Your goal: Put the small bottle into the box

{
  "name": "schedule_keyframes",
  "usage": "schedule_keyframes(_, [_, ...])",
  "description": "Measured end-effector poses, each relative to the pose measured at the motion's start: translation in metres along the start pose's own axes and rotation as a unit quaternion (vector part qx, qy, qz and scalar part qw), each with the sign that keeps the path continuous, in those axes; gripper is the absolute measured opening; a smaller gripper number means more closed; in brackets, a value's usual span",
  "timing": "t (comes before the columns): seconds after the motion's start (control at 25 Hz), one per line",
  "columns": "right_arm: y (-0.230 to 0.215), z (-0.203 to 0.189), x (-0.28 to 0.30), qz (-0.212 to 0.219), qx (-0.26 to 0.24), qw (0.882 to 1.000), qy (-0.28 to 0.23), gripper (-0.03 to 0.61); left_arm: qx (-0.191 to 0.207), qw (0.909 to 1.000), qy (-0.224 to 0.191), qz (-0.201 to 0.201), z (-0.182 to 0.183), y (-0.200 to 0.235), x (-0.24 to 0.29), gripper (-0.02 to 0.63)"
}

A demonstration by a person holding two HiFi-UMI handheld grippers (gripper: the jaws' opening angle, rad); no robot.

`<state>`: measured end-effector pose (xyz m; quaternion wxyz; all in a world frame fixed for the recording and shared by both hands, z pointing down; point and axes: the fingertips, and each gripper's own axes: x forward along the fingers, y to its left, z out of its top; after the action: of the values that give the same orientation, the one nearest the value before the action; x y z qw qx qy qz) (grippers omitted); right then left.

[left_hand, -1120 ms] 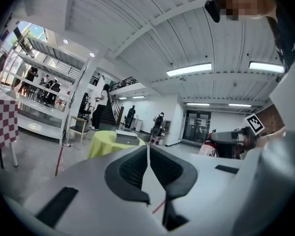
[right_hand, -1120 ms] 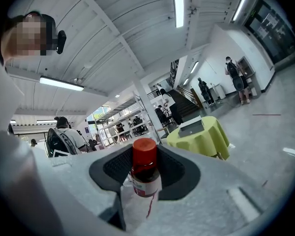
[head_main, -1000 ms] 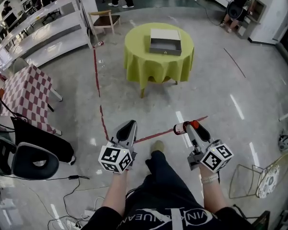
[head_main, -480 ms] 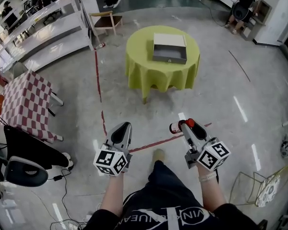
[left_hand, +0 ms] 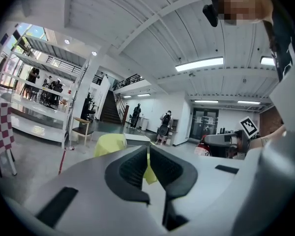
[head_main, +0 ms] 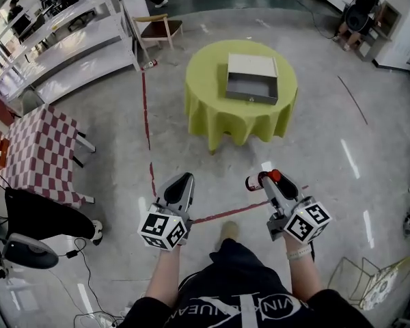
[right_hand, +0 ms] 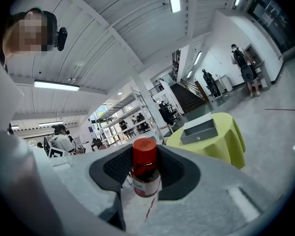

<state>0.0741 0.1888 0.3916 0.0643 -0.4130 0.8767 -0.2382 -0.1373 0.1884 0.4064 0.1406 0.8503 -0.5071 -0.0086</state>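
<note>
A small bottle [right_hand: 145,173] with a red cap and dark contents sits upright between the pads of my right gripper [right_hand: 145,170], which is shut on it. In the head view the same bottle [head_main: 261,180] shows at the tip of that right gripper [head_main: 265,181], held above the floor. My left gripper [head_main: 180,183] is shut with nothing in it; its jaws [left_hand: 147,163] nearly touch. The grey box [head_main: 251,79], an open drawer-like tray, rests on a round table with a yellow-green cloth [head_main: 219,108] ahead of me, well beyond both grippers.
A red-and-white checked table [head_main: 35,152] stands at the left, with white shelving [head_main: 68,39] behind it. A wooden chair [head_main: 158,27] is beyond the round table. Red tape lines [head_main: 149,149] cross the floor. A black office chair [head_main: 20,248] and cables lie lower left.
The round table and box have come closer and shifted right in the head view as I walk forward. Both grippers keep their pose, the bottle still held.
</note>
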Motion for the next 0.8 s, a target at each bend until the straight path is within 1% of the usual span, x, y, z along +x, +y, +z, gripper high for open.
schedule_keyframes(0.28, [-0.041, 0.021, 0.034, -0.002, -0.009, 1.000, 0.005, 0.147, -0.001, 1.0000, 0.003, -0.004, 0.009, 0.014, 0.056, 0.023])
schedule_keyframes(0.52, [-0.075, 0.039, 0.053, -0.005, -0.016, 1.000, 0.009, 0.147, -0.007, 0.9999, -0.011, -0.005, 0.015, 0.023, 0.104, 0.023])
schedule_keyframes(0.64, [-0.088, 0.045, 0.058, -0.007, -0.016, 1.000, 0.009, 0.148, -0.007, 0.9998, -0.016, -0.009, 0.016, 0.021, 0.117, 0.023])
schedule_keyframes(0.8, [-0.096, 0.047, 0.073, -0.001, -0.012, 1.000, 0.012, 0.147, -0.015, 0.9999, -0.004, 0.000, 0.008, 0.031, 0.125, 0.023])
